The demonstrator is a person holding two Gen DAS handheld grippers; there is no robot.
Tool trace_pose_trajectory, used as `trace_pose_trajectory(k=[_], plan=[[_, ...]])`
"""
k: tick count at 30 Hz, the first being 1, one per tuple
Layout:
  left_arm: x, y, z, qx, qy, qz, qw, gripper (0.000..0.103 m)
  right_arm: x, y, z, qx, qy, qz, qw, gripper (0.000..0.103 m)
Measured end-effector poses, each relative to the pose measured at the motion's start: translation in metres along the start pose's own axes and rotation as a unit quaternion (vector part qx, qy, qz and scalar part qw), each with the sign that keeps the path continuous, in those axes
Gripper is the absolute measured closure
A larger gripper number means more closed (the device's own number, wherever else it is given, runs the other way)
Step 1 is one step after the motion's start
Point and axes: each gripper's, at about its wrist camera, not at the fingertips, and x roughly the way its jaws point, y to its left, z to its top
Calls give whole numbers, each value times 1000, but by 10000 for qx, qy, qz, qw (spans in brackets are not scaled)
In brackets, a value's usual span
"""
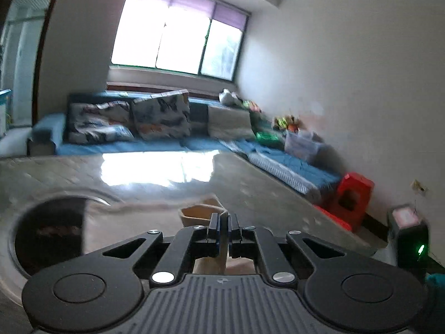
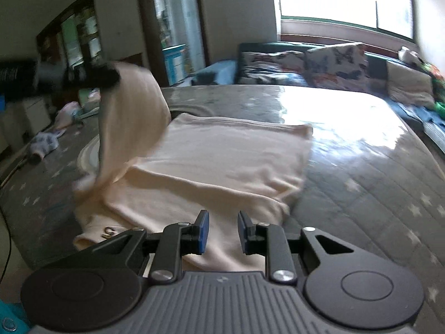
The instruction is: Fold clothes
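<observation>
a cream garment (image 2: 222, 164) lies partly folded on a grey star-print tabletop (image 2: 375, 183), one flap lifted high at its left edge. the left claw (image 1: 221, 220) is pinched onto that cream cloth; the right claw (image 2: 220, 232) hovers spread and empty over the near hem. to fold well, the flap should likely travel across in one arc, land edge on edge, and the free claw pin the near layer against dragging. a blue sofa (image 1: 172, 142) stands beyond.

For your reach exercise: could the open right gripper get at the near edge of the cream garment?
Probably yes: the right gripper hangs open directly over the cream garment, with nothing between.
</observation>
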Motion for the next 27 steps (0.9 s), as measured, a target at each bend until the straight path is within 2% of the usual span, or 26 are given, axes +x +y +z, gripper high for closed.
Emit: trace_pose_trajectory(k=[3, 6, 9, 10, 12, 14, 19, 22, 27], plan=[[26, -15, -16, -28, 395, -252, 9989, 95, -4, -12, -4, 213, -1, -81, 9997, 81], [26, -6, -24, -6, 577, -166, 9982, 88, -7, -19, -7, 298, 1, -181, 9994, 81], [23, 5, -30, 42, 691, -45, 9976, 86, -10, -24, -5, 354, -32, -186, 9992, 81], [21, 9, -33, 58, 729, -4, 9973, 77, -10, -25, -4, 372, -45, -164, 9992, 81], [19, 16, -37, 90, 805, 77, 9967, 67, -8, -23, 0, 377, -57, -86, 9992, 81], [17, 25, -39, 139, 848, 208, 9961, 67, -2, -19, 3, 329, -27, 5, 9995, 81], [20, 60, -35, 375, 740, 1074, 9907, 67, 15, -8, 8, 197, 52, 118, 9997, 81], [23, 76, -36, 473, 711, 1427, 9861, 67, 27, -6, 9, 202, 151, 77, 9997, 81], [29, 95, -43, 371, 858, 1486, 9845, 67, 35, -1, 8, 70, 245, 11, 9997, 82]])
